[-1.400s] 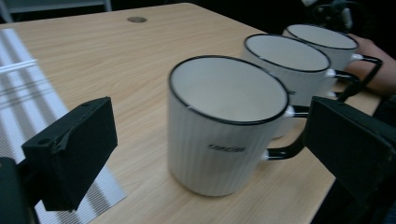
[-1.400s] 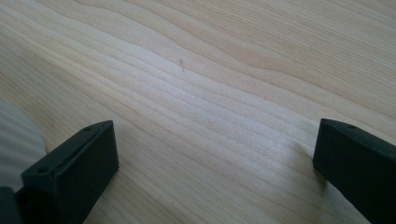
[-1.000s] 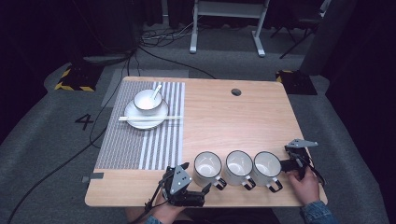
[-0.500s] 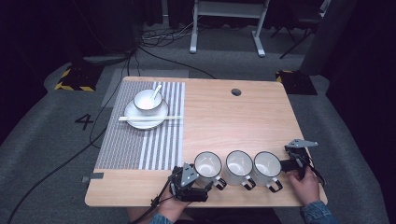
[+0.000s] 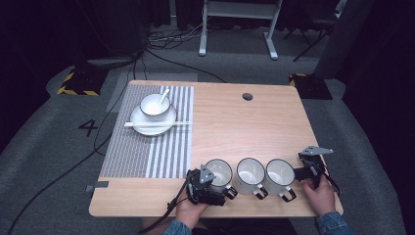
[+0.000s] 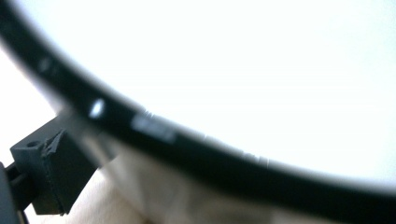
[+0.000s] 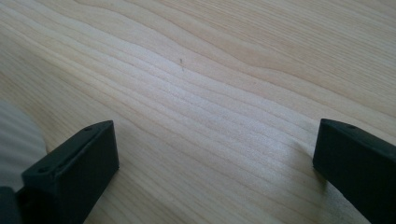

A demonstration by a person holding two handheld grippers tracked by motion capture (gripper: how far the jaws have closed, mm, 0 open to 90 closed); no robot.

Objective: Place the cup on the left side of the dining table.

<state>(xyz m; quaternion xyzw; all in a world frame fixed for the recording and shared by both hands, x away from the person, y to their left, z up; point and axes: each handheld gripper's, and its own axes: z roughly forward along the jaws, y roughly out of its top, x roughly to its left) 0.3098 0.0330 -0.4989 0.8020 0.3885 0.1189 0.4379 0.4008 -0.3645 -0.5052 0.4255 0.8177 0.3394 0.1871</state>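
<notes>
From the high view, my left gripper (image 5: 208, 183) sits at the near edge of the table (image 5: 244, 122), pressed up against the leftmost of three white mugs (image 5: 219, 174) that stand in a row. The middle mug (image 5: 250, 172) and the right mug (image 5: 279, 174) stand just beside it, each with a dark rim and a handle pointing toward me. My right gripper (image 5: 309, 169) is just to the right of the right mug, held low over the wood in my right hand (image 5: 318, 193). My left hand (image 5: 191, 210) comes up from the table edge under the left gripper. Farther off on the left lies a striped placemat (image 5: 151, 142) carrying a plate (image 5: 152, 122) with a bowl (image 5: 155, 105) on it, a spoon (image 5: 162, 95) resting in the bowl and chopsticks (image 5: 156, 124) laid across the plate's near side.

In the left gripper view, the dark rim (image 6: 224, 158) and bright white inside of the leftmost mug loom very close and blurred. One of my black jaws stands at the lower left beside the mug's outer wall; the other is hidden, so I cannot tell whether these jaws are gripping.

In the right gripper view, my jaws stand wide apart over bare wood grain, with nothing between them. A pale curved edge (image 7: 16, 140), too blurred to identify, shows at the far left.
</notes>
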